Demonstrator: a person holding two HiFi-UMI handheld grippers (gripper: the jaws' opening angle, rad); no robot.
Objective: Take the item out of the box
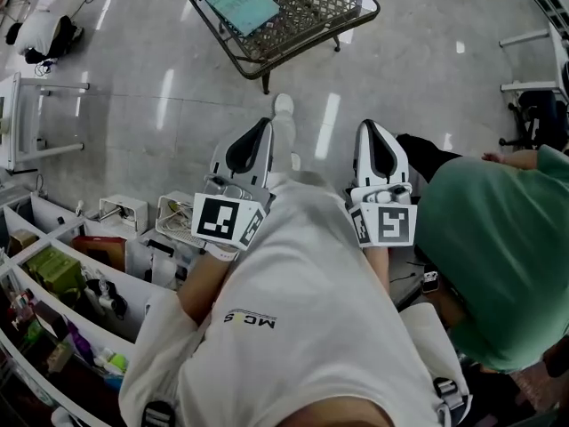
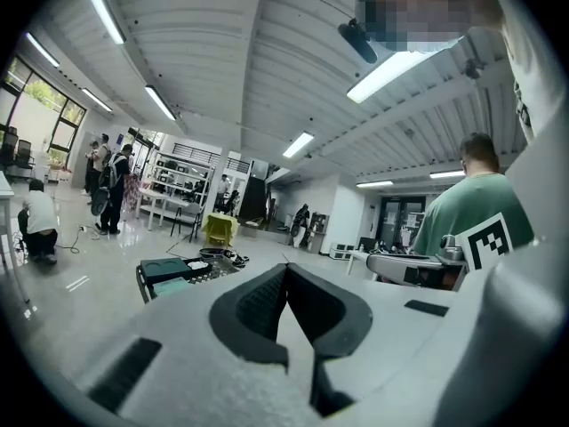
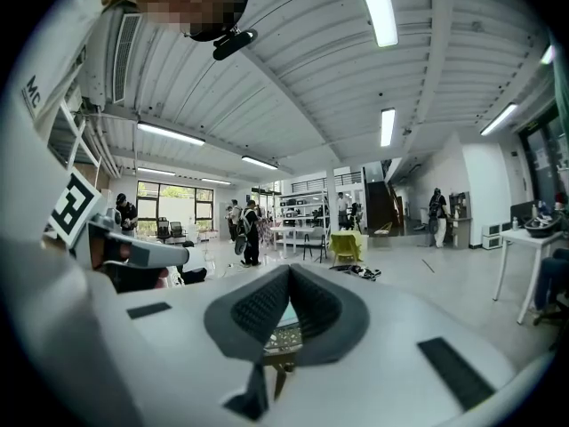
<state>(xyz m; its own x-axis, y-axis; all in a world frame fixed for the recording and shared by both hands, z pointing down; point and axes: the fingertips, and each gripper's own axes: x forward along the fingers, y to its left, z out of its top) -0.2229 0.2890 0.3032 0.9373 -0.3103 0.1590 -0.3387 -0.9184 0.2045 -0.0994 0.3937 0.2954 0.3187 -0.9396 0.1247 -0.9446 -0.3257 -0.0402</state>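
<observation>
1. A shiny grey floor is spread out far ahead.
2. A wire mesh table is set far ahead, a bit left.
3. A flat teal thing, maybe the box, is laid there.
4. The left gripper, nearer it, is closed and empty.
5. The right gripper is closed too.

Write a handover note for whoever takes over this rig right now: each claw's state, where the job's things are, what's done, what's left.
Left claw: jaws together, empty, held close to the body.
Right claw: jaws together, empty, held beside it.
Job's things: no box or item can be picked out. A wire-mesh table stands ahead on the floor, white shelf bins at lower left.
Done: nothing visible.
Left: find the box, open a claw, lift the item out.
</observation>
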